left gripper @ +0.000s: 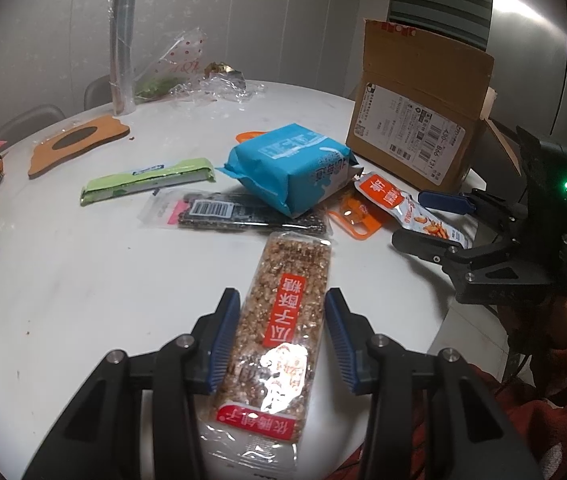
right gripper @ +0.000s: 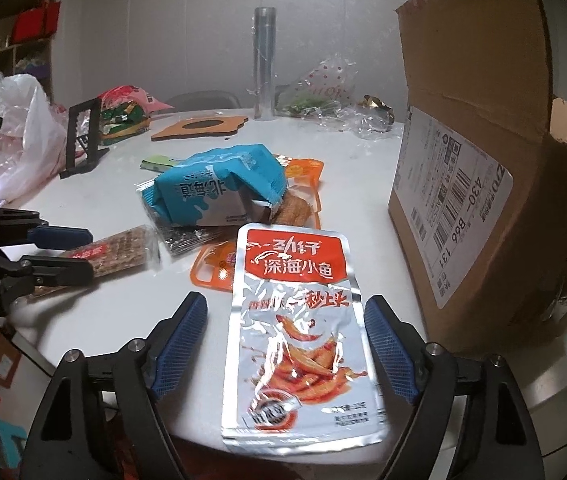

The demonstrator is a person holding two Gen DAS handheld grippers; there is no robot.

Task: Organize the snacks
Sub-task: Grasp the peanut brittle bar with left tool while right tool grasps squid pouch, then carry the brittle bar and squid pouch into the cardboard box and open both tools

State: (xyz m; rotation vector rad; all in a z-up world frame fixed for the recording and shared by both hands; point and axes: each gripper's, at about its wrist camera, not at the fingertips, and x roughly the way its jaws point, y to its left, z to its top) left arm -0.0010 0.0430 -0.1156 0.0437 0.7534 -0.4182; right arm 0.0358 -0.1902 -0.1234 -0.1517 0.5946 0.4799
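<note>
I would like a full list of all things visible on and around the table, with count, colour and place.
Seed brittle bar: 1, brown with red label, between left fingers
Fish snack pouch: 1, silver and red, between right fingers
Blue bag: 1, blue-white, table centre
Green packet: 1, green, left of blue bag
Dark seed packet: 1, black, partly under blue bag
Cardboard box: 1, brown, right table edge
Clear roll: 1, transparent, upright at back
Table: 1, white
Left gripper: open
Right gripper: open
</note>
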